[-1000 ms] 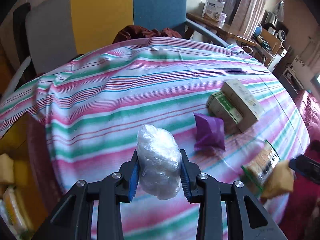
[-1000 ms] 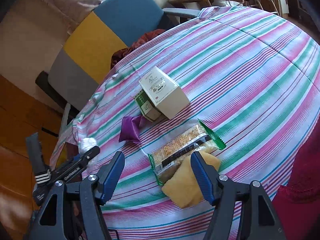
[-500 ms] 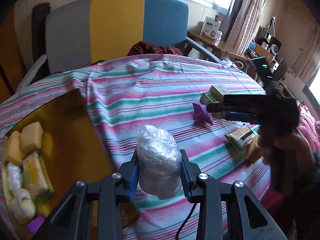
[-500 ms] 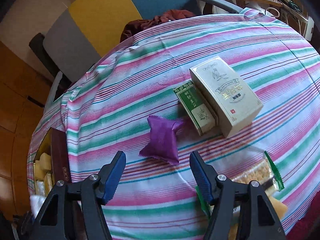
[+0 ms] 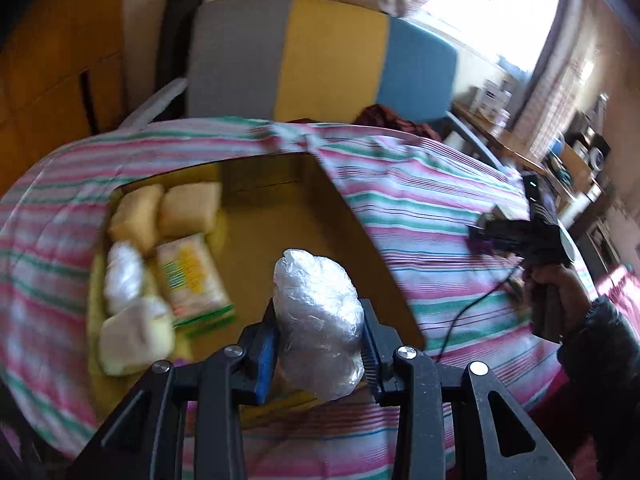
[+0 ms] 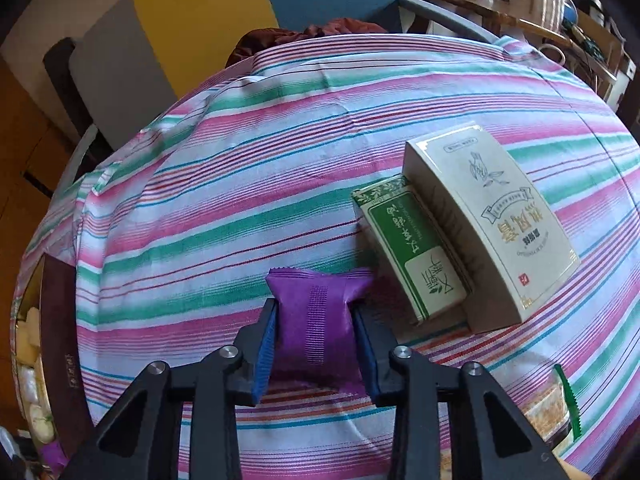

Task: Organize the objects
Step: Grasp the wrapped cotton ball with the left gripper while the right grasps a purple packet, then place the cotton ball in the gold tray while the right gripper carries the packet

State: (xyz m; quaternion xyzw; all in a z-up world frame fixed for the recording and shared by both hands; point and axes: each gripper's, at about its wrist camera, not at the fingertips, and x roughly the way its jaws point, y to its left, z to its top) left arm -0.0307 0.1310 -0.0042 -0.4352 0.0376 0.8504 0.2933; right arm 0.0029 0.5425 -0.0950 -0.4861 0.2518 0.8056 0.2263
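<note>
- The box [image 5: 248, 256] sat at the left edge of the striped cloth [image 6: 256, 184], already partly filled: two tan blocks [image 5: 164, 212], a yellow-green packet [image 5: 192, 276] and some white wrapped items [image 5: 124, 276] lay along its left side, while its right half showed bare floor.
- The left gripper [image 5: 318, 340] was clamped on a clear-wrapped bundle [image 5: 316, 320], holding it above the near right part of the box; the bundle was not yet set down, so I judged this item nearly delivered.
- The right gripper [image 6: 316, 340] had just been closing, and its blue pads [image 6: 266, 344] now pressed both sides of the purple pouch [image 6: 316, 320], which lay on the cloth just beside the green carton [image 6: 412, 252].
- The pouch looked gripped but not yet lifted, though I could not tell for sure.
- The green carton leaned against the cream carton [image 6: 492, 220]; both lay untouched on the cloth.
- At the far right edge a snack pack [image 6: 548, 408] with a green serrated seal also waited.
- By my reckoning the task was past halfway: several items were boxed, two were in hand, and at least three were left.
</note>
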